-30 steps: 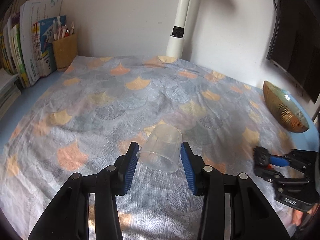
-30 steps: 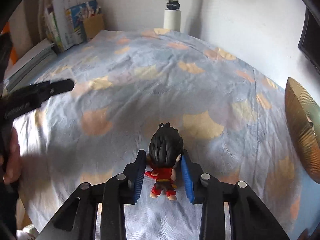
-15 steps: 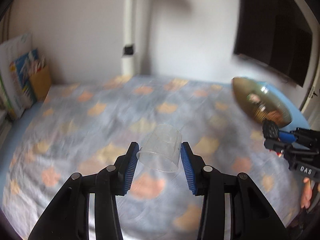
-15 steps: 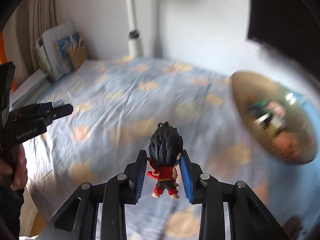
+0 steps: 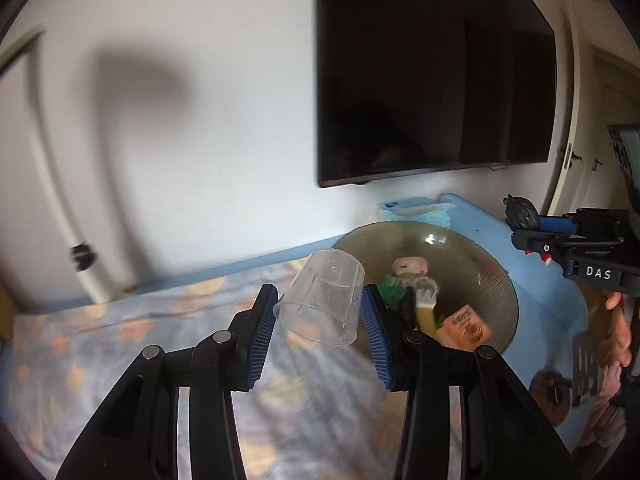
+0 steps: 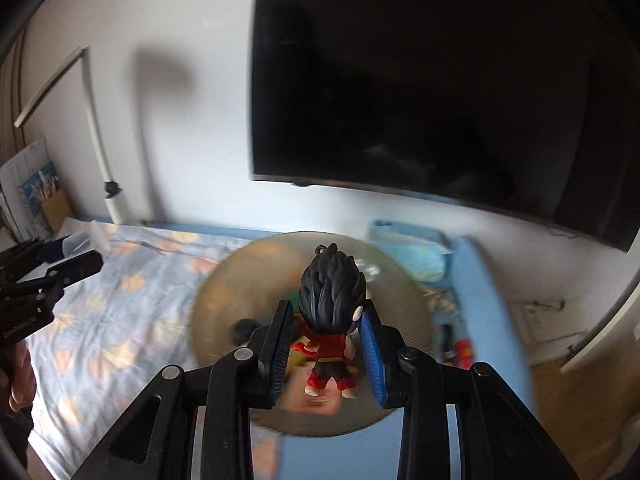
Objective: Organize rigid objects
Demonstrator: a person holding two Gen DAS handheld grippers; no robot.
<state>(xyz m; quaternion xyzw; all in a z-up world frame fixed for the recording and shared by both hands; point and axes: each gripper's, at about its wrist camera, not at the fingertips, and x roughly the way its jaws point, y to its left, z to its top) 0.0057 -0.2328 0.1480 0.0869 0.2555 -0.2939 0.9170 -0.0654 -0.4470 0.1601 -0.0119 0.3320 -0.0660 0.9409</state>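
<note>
My left gripper is shut on a clear plastic cup, held tilted in the air just left of a gold ribbed bowl. The bowl holds several small items. My right gripper is shut on a small figurine with black hair and red clothes, held above the same bowl, which is blurred. The right gripper with the figurine also shows at the right edge of the left wrist view. The left gripper shows at the left edge of the right wrist view.
The bowl sits on a blue surface beside the patterned cloth. A black wall-mounted screen hangs above. A white lamp post and a pen holder stand at the far left. A blue pack lies behind the bowl.
Both grippers have swung right and lifted from over the cloth toward the gold bowl, each keeping its object. The bowl now lies under the right gripper and beside the left.
</note>
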